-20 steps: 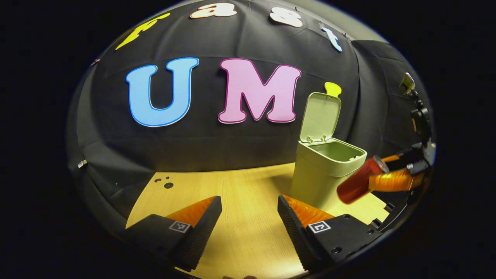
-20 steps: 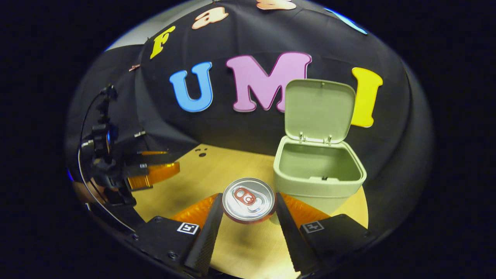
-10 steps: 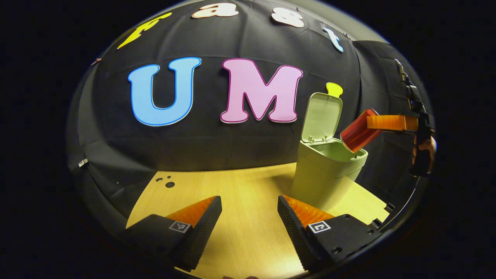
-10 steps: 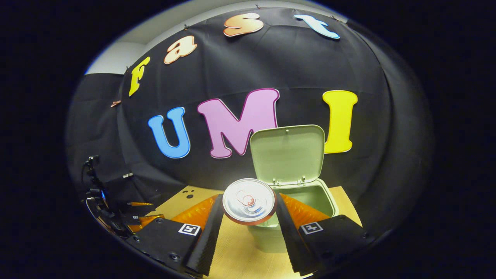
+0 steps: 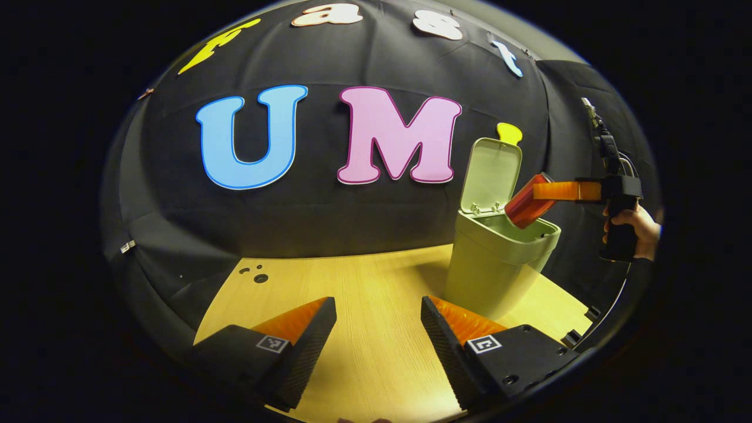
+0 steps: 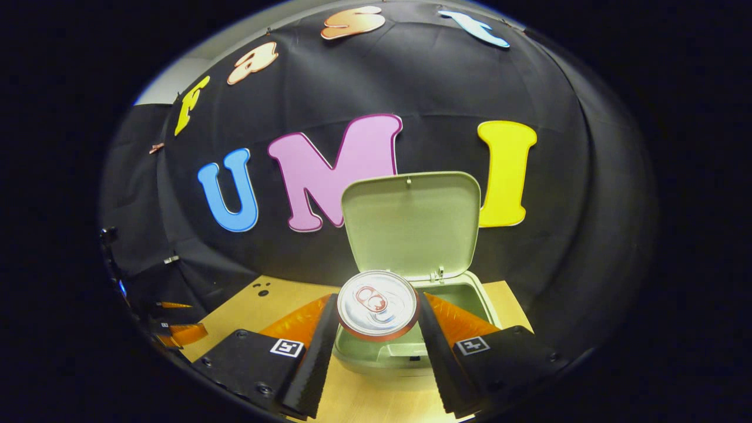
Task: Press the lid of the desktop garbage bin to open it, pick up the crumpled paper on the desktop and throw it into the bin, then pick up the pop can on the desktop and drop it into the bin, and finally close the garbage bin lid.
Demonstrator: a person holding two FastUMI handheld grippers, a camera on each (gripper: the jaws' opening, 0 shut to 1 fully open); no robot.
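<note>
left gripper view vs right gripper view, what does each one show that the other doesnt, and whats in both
Left gripper view alone: the red side of the pop can, tilted over the bin's mouth; the hand holding the right gripper; the left gripper up close, open above bare table.

Right gripper view alone: the can's silver top with its pull tab, pinched between the right gripper's fingers; the lid's full inner face.

Both: the green bin with its lid up, the can over its opening, and the wooden table.
</note>
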